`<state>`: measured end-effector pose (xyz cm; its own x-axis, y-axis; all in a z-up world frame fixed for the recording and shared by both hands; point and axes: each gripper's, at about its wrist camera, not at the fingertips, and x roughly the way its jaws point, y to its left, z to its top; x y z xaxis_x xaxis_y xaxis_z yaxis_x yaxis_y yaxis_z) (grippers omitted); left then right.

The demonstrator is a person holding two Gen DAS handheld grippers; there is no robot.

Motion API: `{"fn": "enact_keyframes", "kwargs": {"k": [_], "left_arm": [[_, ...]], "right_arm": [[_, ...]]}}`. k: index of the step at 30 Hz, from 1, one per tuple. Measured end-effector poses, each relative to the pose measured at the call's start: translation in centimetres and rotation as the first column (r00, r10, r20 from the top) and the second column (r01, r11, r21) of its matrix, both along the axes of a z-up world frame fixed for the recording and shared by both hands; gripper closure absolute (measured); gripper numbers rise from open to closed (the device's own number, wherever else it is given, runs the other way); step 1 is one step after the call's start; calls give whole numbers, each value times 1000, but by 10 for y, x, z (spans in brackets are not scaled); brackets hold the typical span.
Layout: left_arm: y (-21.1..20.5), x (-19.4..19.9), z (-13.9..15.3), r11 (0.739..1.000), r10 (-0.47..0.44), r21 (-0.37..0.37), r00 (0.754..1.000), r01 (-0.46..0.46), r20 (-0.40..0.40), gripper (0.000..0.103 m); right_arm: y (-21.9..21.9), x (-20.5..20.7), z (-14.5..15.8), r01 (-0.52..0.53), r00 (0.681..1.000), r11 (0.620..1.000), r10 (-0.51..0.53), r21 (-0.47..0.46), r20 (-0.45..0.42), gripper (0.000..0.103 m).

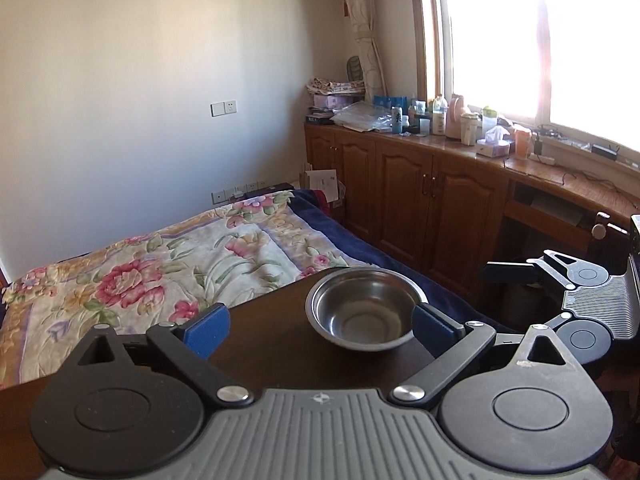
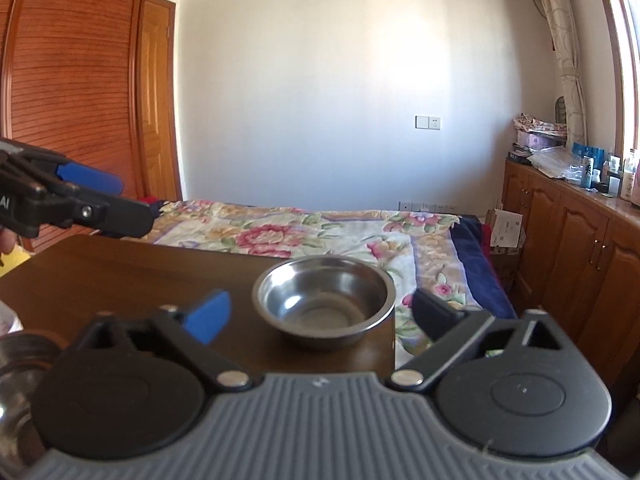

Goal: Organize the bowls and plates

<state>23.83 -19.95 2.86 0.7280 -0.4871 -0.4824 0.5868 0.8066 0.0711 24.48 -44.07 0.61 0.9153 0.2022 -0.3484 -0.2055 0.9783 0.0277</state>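
A shallow steel bowl (image 1: 356, 304) (image 2: 324, 300) stands upright and empty on the far right corner of a dark brown table (image 1: 272, 332) (image 2: 140, 272). My left gripper (image 1: 320, 326) is open; its right blue pad (image 1: 434, 324) overlaps the bowl's right rim in the picture, and nothing is gripped. My right gripper (image 2: 322, 314) is open too, with the bowl just beyond its spread fingertips. From the right wrist, the left gripper (image 2: 116, 196) hovers over the table's left edge. From the left wrist, the right gripper (image 1: 520, 300) shows at the right, beyond the table.
Another steel vessel (image 2: 20, 356) sits at the table's near left, mostly hidden. A bed with a floral quilt (image 1: 160, 272) (image 2: 320, 232) lies right behind the table. Wooden cabinets (image 1: 420, 192) topped with bottles line the window wall. A wooden wardrobe (image 2: 72, 80) stands on the left.
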Motion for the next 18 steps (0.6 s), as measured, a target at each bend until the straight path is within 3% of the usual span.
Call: {"fn": "enact_keyframes", "kwargs": {"k": [9,17,18], "left_arm": [[-20,42,-16,999,-31,41,998,33,-56,4],[-32,75,-34,997,-36,68,991,45,-129,24],[-33,78,-36,997,-35,68,990,45,-140,26]], "right_arm": [[-14,30,-10,31,999,998,-29,47,-36,0],[-22,47,-19,45,995,995,-36,93,-96,1],[-22,48,-20,47,994,995,-37,93,-100,6]]}}
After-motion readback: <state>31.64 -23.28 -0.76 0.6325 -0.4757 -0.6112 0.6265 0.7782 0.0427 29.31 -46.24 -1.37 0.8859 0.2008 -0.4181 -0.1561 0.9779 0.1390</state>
